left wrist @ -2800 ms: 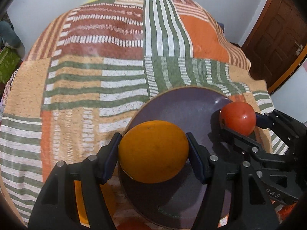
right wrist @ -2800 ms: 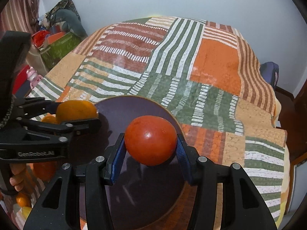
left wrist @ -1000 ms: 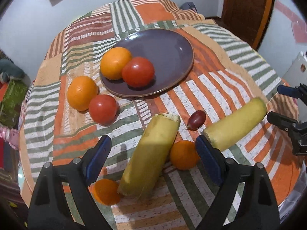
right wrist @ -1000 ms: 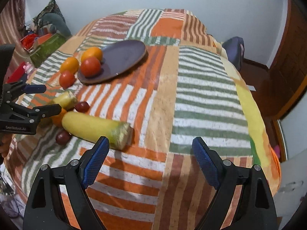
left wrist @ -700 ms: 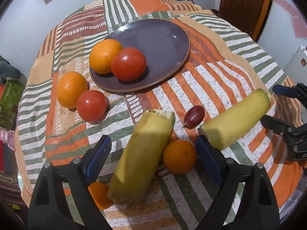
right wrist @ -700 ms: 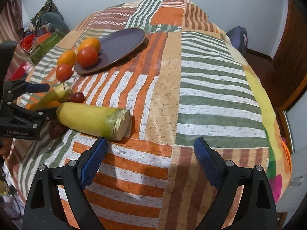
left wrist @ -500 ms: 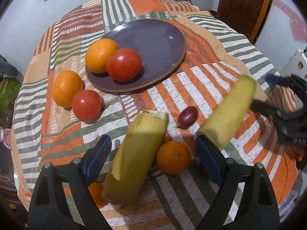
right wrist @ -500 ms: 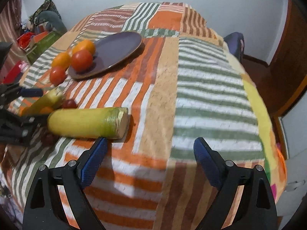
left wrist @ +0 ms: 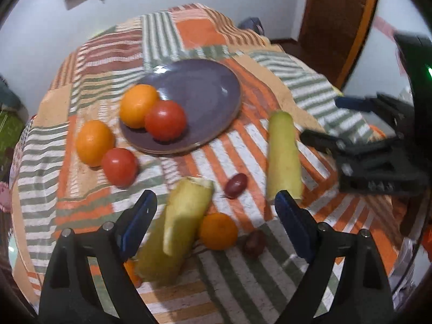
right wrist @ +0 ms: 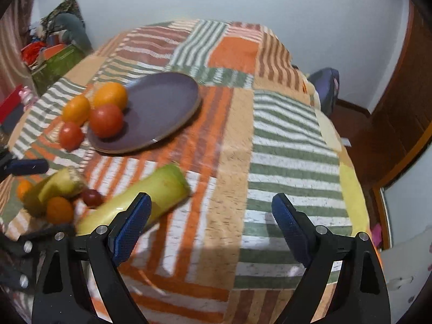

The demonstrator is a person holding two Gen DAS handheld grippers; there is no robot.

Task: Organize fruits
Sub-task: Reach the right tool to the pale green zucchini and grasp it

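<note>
Right, both grippers are up over the patchwork tablecloth [right wrist: 291, 140] and neither has anything in it. The left gripper [left wrist: 216, 216] has its jaws spread wide, hovering above a yellow-green gourd piece [left wrist: 186, 216] and a small orange [left wrist: 218, 230], with no pad touching either. The right gripper [right wrist: 210, 216] is spread just as wide, with only striped cloth between its blue pads; its left pad sits in front of the long pale gourd [right wrist: 140, 199], though whether it touches I can't tell.

Over on the purple plate [left wrist: 205, 89] an orange [left wrist: 137, 105] and a red tomato [left wrist: 165, 120] sit touching each other near its left rim. Just off the plate, on the cloth, there's another orange [left wrist: 94, 141] with a second tomato [left wrist: 119, 166] pressed against it.

Between the two gourd pieces lies a dark red grape [left wrist: 236, 185], and a second dark grape [left wrist: 254, 243] rests just right of the small orange. A sliver of one more orange fruit [left wrist: 129, 268] peeks out behind the left gripper's left finger.
</note>
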